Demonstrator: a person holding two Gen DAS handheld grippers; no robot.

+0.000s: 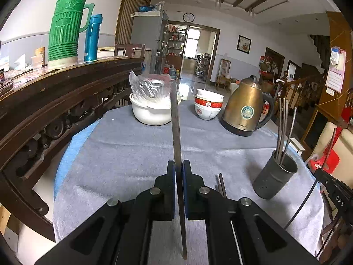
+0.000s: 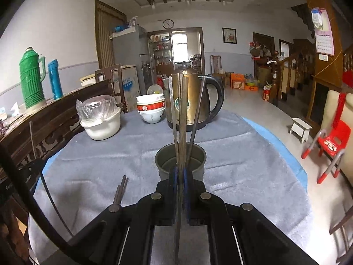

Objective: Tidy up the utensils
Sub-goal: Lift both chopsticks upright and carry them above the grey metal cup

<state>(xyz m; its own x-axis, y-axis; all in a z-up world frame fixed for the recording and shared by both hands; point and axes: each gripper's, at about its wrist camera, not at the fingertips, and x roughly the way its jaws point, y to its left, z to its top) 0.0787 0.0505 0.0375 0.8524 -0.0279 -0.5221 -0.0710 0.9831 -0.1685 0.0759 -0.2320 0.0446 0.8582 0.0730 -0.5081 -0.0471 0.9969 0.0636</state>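
My left gripper [image 1: 179, 165] is shut on a long dark chopstick [image 1: 176, 119] that rises upright above the grey cloth. To its right stands the grey metal utensil cup [image 1: 274, 177] with several chopsticks [image 1: 283, 128] in it. My right gripper [image 2: 180, 173] is shut on another brown chopstick [image 2: 183, 119], held upright just in front of the same cup [image 2: 180, 160], whose metal chopsticks [image 2: 197, 114] lean against its rim. A pair of dark chopsticks [image 2: 121, 190] lies on the cloth left of the right gripper; its end also shows as chopsticks [image 1: 221, 184] on the cloth in the left wrist view.
A brass electric kettle [image 1: 246, 108], stacked bowls [image 1: 208, 106] and a white pot with a plastic bag [image 1: 152, 108] stand at the back of the round table [image 1: 123, 145]. A carved wooden sideboard [image 1: 55, 101] with a green thermos [image 1: 64, 26] runs along the left. A red chair [image 2: 331, 145] stands right.
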